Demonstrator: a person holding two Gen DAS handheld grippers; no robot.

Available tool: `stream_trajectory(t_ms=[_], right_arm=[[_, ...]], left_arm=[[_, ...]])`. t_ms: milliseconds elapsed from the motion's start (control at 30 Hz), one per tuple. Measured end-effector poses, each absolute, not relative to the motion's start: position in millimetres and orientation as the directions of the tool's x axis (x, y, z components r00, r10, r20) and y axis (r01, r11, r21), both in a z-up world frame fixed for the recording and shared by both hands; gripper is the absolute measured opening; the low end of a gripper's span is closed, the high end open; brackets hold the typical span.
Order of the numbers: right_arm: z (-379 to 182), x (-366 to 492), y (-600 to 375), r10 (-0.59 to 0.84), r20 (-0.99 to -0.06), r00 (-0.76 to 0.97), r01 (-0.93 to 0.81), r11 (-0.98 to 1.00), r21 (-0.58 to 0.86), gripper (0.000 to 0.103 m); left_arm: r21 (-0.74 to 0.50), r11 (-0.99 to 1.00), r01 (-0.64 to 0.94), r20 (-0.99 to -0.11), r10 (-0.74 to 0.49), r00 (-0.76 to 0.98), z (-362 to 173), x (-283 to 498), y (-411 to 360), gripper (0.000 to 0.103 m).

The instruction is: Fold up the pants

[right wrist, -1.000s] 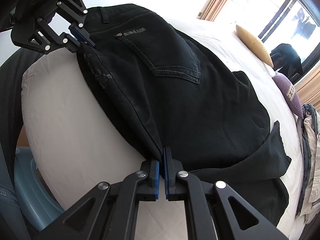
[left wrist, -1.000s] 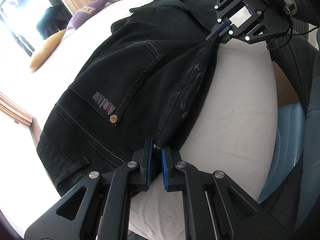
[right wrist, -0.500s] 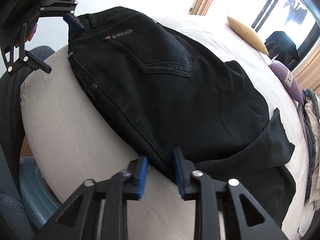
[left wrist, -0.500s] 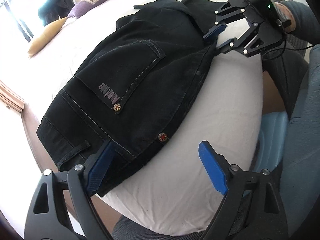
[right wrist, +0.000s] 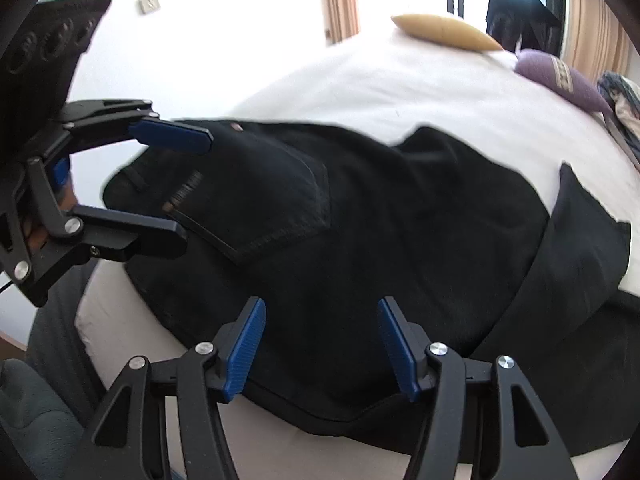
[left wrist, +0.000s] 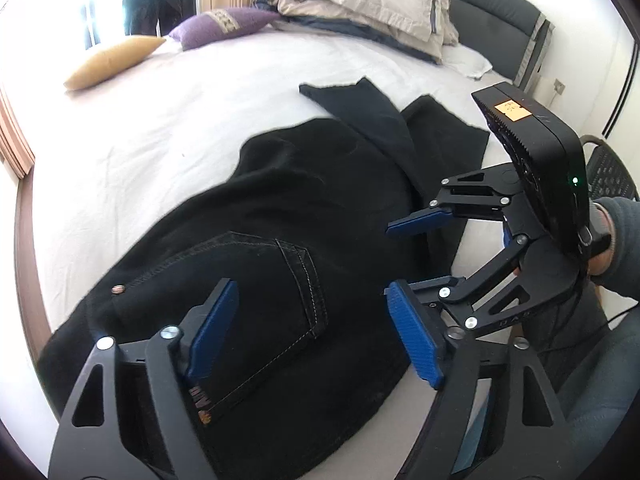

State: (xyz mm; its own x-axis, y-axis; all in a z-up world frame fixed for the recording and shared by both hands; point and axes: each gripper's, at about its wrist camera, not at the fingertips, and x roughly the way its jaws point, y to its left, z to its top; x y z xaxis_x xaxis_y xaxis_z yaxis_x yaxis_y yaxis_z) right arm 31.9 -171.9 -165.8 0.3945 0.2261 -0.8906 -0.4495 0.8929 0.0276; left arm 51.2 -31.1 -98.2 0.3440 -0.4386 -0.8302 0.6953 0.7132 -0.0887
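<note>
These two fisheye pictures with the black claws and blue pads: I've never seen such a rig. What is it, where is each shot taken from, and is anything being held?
No robot arm here: a person holds a two-finger gripper in each hand, and each gripper carries a camera looking forward along its fingers.

In the left wrist view, the left gripper fills the bottom, and the right gripper comes in from the right, with the person's hand partly visible behind it. In the right wrist view, the right gripper is at the bottom and the left one on the left.

Black pants, back pocket up, lie on a white bed. A yellow pillow, a purple pillow and a bundled duvet lie farther back.

Both grippers are open above the pants; nothing is held.
</note>
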Motion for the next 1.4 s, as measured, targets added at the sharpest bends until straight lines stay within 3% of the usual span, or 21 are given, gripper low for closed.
stream_trajectory(t_ms=[67, 167, 300, 500, 800, 1067, 1400], right_arm=[[-182.7, 34.8, -181.7, 0.167, -0.916, 0.364, -0.397, 0.918, 0.01, 0.054], [-177.7, 24.9, -198.2, 0.169, -0.905, 0.39, -0.369, 0.929, 0.014, 0.051], [-166.7, 14.7, -218.1, 0.163, -0.901, 0.401, -0.322, 0.946, 0.028, 0.051], [-104.8, 30.4, -256.6, 0.232, -0.802, 0.55, -0.212, 0.968, 0.135, 0.052], [-65.4, 138.4, -331.5, 0.001, -0.797, 0.604, 0.057, 0.997, 0.044, 0.055], [-114.2, 249.0, -321.0, -0.13, -0.874, 0.469, 0.135, 0.988, -0.075, 0.055], [-174.6, 296.9, -319.9, -0.279, -0.897, 0.342, 0.193, 0.955, -0.224, 0.054]], left_arm=[[-0.081, 0.724, 0.685, -0.886, -0.367, 0.283, -132.3, 56.7, -43.9, 0.056], [-0.049, 0.711, 0.702, -0.887, -0.354, 0.297, -148.7, 44.9, -40.7, 0.055], [-0.06, 0.725, 0.686, -0.877, -0.367, 0.311, -126.0, 41.6, -37.7, 0.055], [-0.116, 0.712, 0.693, -0.814, -0.468, 0.344, -92.5, 66.4, -82.6, 0.055], [-0.208, 0.8, 0.563, -0.872, -0.412, 0.263, -158.0, 124.1, -141.0, 0.052], [-0.244, 0.801, 0.546, -0.86, -0.439, 0.26, -175.1, 132.3, -140.9, 0.052], [-0.235, 0.799, 0.553, -0.854, -0.442, 0.276, -175.9, 128.8, -128.5, 0.052]])
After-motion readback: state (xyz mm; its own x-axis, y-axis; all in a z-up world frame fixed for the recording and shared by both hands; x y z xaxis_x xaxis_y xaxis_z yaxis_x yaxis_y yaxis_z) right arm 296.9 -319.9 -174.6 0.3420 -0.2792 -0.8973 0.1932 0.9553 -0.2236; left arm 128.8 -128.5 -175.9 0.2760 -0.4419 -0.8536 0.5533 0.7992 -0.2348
